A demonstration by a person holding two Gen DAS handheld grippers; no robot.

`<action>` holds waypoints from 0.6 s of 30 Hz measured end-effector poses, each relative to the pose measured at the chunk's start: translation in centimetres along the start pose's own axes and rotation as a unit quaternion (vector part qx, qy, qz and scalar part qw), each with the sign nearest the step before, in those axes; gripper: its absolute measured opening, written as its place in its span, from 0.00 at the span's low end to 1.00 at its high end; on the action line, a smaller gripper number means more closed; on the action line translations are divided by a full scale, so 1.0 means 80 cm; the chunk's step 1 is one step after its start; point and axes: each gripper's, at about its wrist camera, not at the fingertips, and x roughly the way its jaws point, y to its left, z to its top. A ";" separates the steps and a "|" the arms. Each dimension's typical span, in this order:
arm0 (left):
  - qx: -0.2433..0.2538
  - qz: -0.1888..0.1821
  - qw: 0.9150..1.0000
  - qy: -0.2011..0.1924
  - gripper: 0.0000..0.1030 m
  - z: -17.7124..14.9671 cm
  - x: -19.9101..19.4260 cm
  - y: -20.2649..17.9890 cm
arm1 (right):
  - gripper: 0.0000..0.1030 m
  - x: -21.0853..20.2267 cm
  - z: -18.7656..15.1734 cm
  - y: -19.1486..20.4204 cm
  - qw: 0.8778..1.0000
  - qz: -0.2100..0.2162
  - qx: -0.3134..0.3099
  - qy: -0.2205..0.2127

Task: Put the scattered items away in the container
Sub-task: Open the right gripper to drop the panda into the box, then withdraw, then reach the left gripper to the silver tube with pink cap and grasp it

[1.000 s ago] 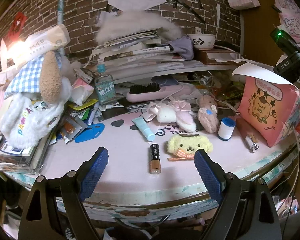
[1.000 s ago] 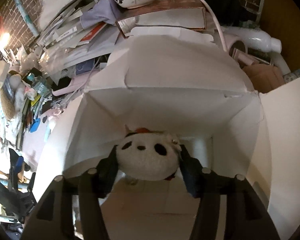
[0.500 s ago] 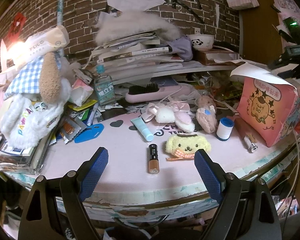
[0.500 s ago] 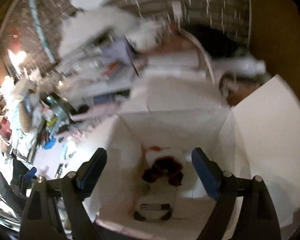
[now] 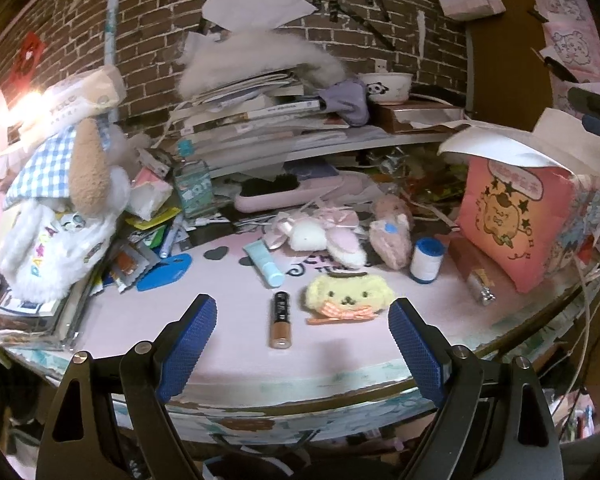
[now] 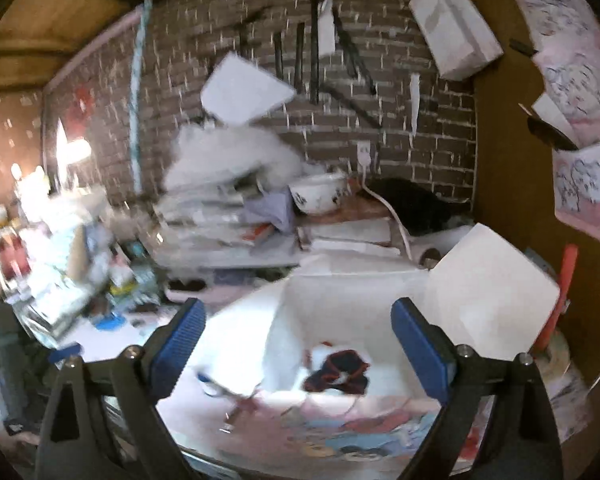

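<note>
My left gripper [image 5: 301, 332] hangs open over the near edge of the pink table [image 5: 228, 360], nothing between its fingers. Just beyond it lie a battery [image 5: 280, 319] and a yellow dog plush [image 5: 347, 294]. Farther back are a blue tube [image 5: 264, 262], a white bunny plush [image 5: 319, 236], a pink plush [image 5: 391, 232] and a white spool [image 5: 427, 260]. The pink box [image 5: 511, 216] stands open at the right. In the blurred right wrist view my right gripper [image 6: 298, 344] is open above that white-lined box [image 6: 339, 300], where the panda plush [image 6: 335, 372] lies inside.
A big white plush with a checked bib [image 5: 60, 208] leans on clutter at the left. A stack of books and papers [image 5: 260, 120], a panda bowl [image 5: 385, 86] and a pink hairbrush [image 5: 284, 194] crowd the back by the brick wall. A metal lighter [image 5: 481, 290] lies near the box.
My right gripper opened and let the panda plush fall into the box, then rose and tilted up toward the wall. The left gripper stayed almost still.
</note>
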 end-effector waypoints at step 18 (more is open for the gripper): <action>0.055 -0.127 0.990 -0.008 0.84 0.006 0.040 -0.114 | 1.00 -0.072 -0.114 0.037 0.994 0.040 -0.020 -0.102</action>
